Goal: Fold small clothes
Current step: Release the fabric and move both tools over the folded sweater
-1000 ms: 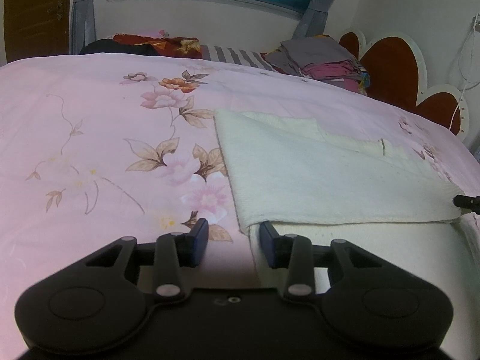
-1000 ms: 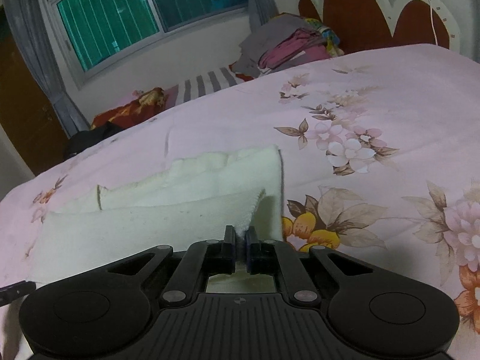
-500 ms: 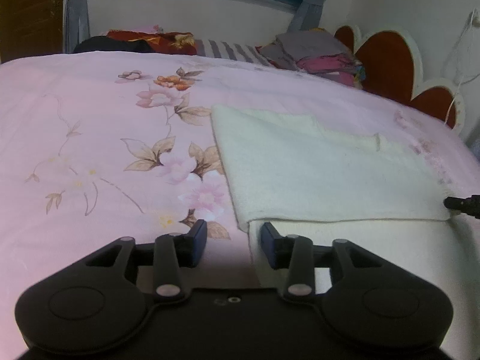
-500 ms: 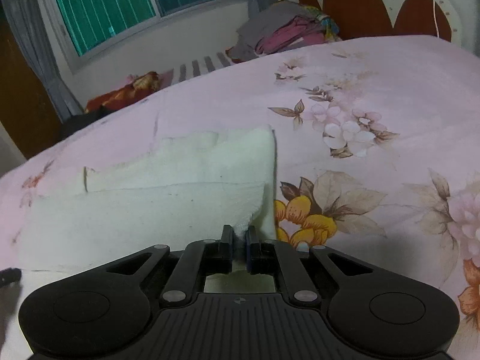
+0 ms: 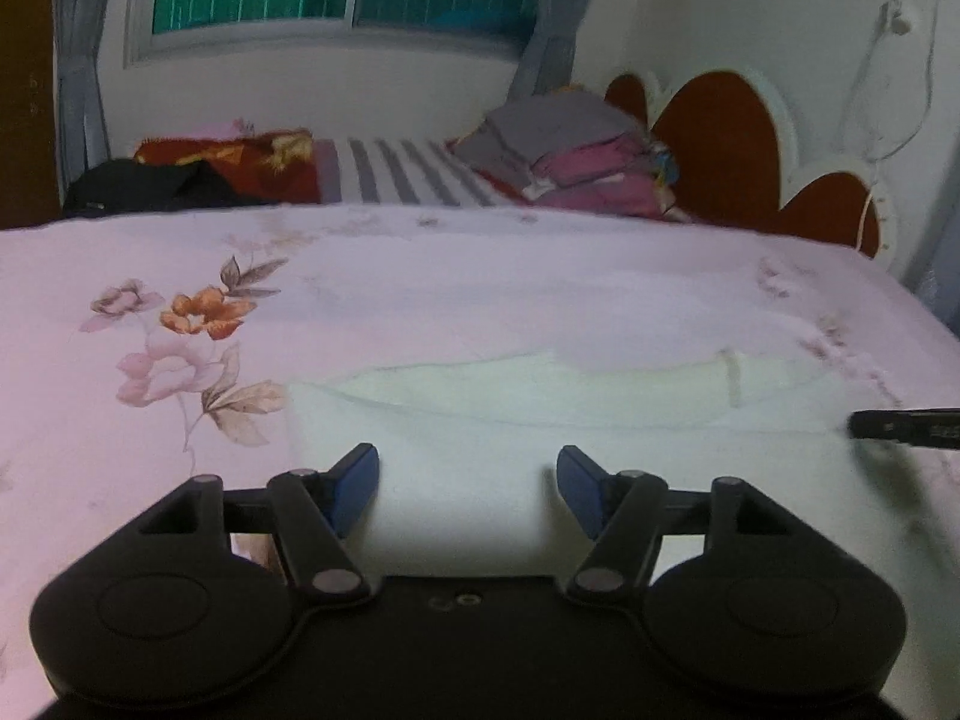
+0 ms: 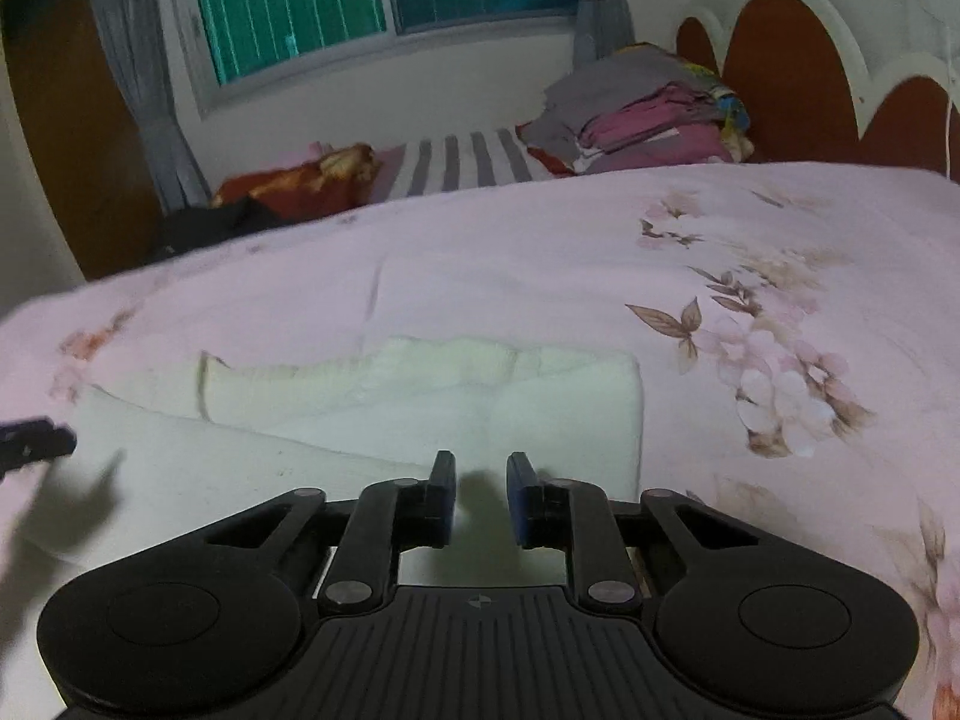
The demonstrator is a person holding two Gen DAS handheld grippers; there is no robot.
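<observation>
On the pink flowered bed cover (image 5: 420,300), the folded white cloth (image 5: 480,444) lies in the lower centre, while the left gripper (image 5: 468,483) and right gripper (image 6: 481,495), jaws just opening, hold nothing.

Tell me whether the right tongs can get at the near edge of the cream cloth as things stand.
Probably yes. The right tongs hang just above the cream cloth, their jaws having just been opening with nothing gripped between them. The cloth lies flat on the pink bedcover, and nothing covers its near edge.
</observation>
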